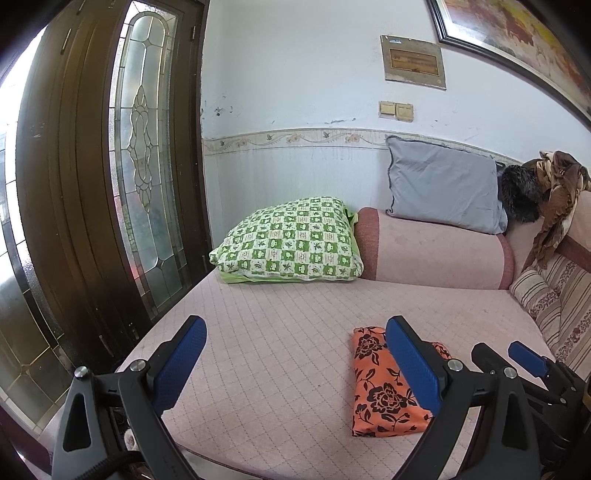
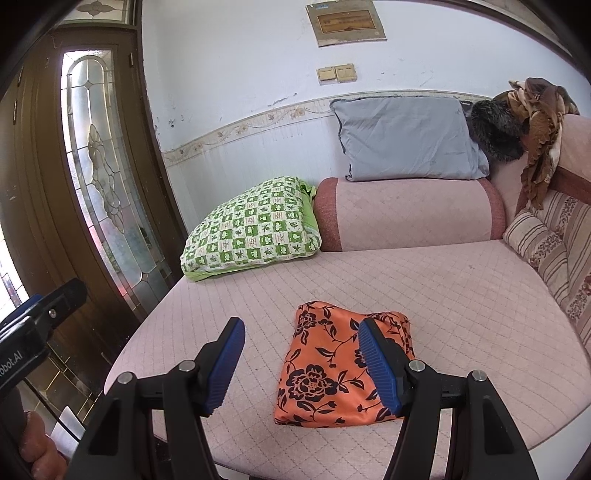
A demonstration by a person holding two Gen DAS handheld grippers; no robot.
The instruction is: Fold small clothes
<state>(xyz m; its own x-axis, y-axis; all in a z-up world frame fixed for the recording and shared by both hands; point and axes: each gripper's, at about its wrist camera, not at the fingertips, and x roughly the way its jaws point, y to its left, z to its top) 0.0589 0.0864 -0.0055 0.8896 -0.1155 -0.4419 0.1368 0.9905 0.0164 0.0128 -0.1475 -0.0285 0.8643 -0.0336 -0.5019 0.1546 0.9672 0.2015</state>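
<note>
Both grippers, left gripper [image 1: 295, 363] and right gripper [image 2: 301, 360], spread above folded orange cloth [image 2: 325, 373].

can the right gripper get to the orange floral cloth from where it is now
Probably yes. The right gripper is open and empty, and the folded cloth lies flat on the pink cushion just ahead of its fingers, with nothing between them.

This is a lived-in home sitting room. A pink quilted sofa [image 2: 424, 280] carries a green checked pillow [image 2: 251, 229] and a grey cushion [image 2: 402, 136], beside a dark wooden door [image 1: 74, 184] with leaded glass. A framed picture [image 1: 517, 33] and light switches [image 1: 396, 110] hang on the white wall.
</note>
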